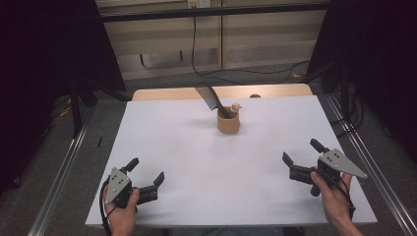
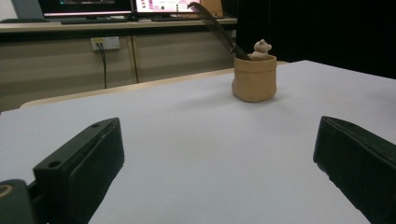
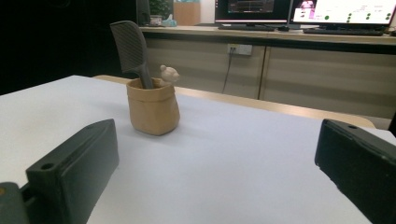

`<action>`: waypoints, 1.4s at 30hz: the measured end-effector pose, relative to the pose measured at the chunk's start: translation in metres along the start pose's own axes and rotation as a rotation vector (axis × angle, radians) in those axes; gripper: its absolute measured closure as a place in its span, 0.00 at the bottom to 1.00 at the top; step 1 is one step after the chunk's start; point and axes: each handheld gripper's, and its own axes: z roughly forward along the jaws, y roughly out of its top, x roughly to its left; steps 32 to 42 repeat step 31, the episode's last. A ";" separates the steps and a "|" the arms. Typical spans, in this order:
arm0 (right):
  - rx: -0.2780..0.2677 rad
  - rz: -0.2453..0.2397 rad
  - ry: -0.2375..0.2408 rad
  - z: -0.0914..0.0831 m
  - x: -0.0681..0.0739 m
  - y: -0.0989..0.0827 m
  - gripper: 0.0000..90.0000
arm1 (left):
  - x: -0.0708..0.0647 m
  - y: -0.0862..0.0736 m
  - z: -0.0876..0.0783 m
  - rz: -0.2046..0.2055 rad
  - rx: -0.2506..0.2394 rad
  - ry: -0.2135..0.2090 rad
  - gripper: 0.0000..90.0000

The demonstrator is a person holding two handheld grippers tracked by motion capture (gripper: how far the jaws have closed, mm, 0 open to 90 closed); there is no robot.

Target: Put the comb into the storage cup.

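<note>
A small tan cup (image 1: 228,122) shaped like a folded bag stands on the white table (image 1: 196,157), toward the back middle. A dark comb (image 1: 211,98) leans out of it to the left, handle down, beside a little bear figure (image 1: 236,106) on the rim. My left gripper (image 1: 146,173) rests open near the front left corner. My right gripper (image 1: 301,153) is held open near the front right. Both aim toward the cup (image 2: 254,83) (image 3: 153,111), well short of it, with nothing between the jaws. The comb (image 2: 212,29) (image 3: 131,48) rises above the cup in both gripper views.
The white sheet covers a wooden tabletop whose bare far edge (image 1: 172,93) shows behind. Metal frame rails (image 1: 64,167) run along both sides. Cables (image 1: 255,71) lie on the floor beyond, and a counter with monitors (image 3: 303,11) stands at the back.
</note>
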 end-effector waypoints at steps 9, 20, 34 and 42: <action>0.014 -0.016 -0.038 -0.024 -0.006 -0.015 0.00 | -0.005 -0.001 -0.002 0.007 0.014 0.019 0.02; 0.009 -0.011 -0.094 -0.045 -0.015 -0.030 0.00 | -0.005 0.000 -0.004 0.005 -0.008 0.015 0.02; 0.013 -0.005 -0.111 -0.039 -0.018 -0.033 0.00 | -0.004 -0.002 -0.001 -0.015 -0.002 0.009 0.02; 0.013 -0.005 -0.111 -0.039 -0.018 -0.033 0.00 | -0.004 -0.002 -0.001 -0.015 -0.002 0.009 0.02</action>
